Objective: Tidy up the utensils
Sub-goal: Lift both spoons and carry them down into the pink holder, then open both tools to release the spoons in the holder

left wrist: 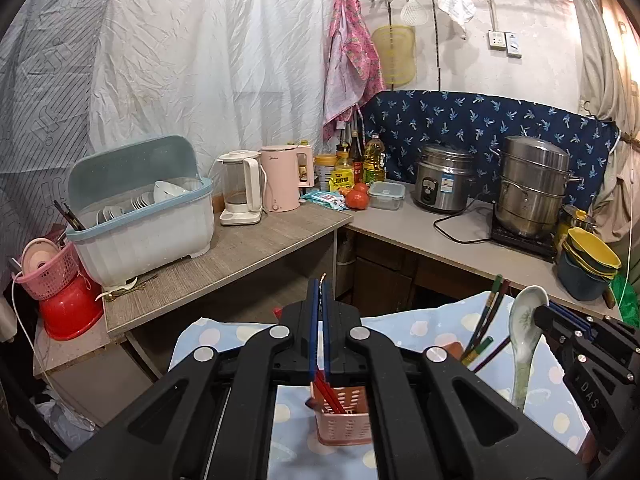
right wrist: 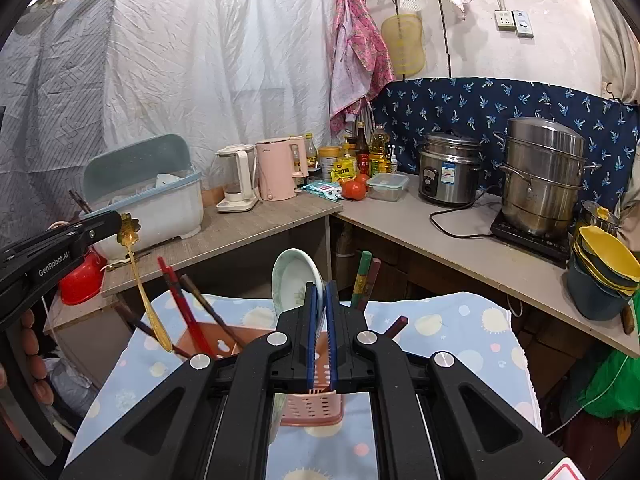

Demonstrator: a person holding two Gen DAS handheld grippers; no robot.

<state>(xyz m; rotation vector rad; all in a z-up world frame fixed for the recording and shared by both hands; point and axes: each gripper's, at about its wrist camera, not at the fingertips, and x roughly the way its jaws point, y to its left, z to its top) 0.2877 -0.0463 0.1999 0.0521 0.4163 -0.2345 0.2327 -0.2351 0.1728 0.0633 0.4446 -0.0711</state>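
Note:
My left gripper [left wrist: 319, 292] is shut on a thin gold spoon [right wrist: 140, 280], which hangs handle-down over a pink slotted utensil holder [left wrist: 342, 416]; the left gripper also shows in the right wrist view [right wrist: 114, 220]. Red chopsticks [left wrist: 330, 394] stand in that holder. My right gripper [right wrist: 320, 296] is shut on a white ceramic soup spoon [right wrist: 294, 280], held above a second pink holder [right wrist: 312, 408]. The soup spoon also shows in the left wrist view [left wrist: 524, 332], with the right gripper [left wrist: 560, 316] beside it. Dark and green chopsticks [right wrist: 364, 280] stick up behind it.
Both holders stand on a blue patterned cloth [right wrist: 460, 340]. Behind are a wooden table [left wrist: 240, 256] with a dish rack [left wrist: 148, 216] and kettles [left wrist: 280, 178], and a counter [left wrist: 440, 240] with a rice cooker [left wrist: 442, 180], a steamer pot [left wrist: 534, 188] and stacked yellow bowls [left wrist: 592, 254].

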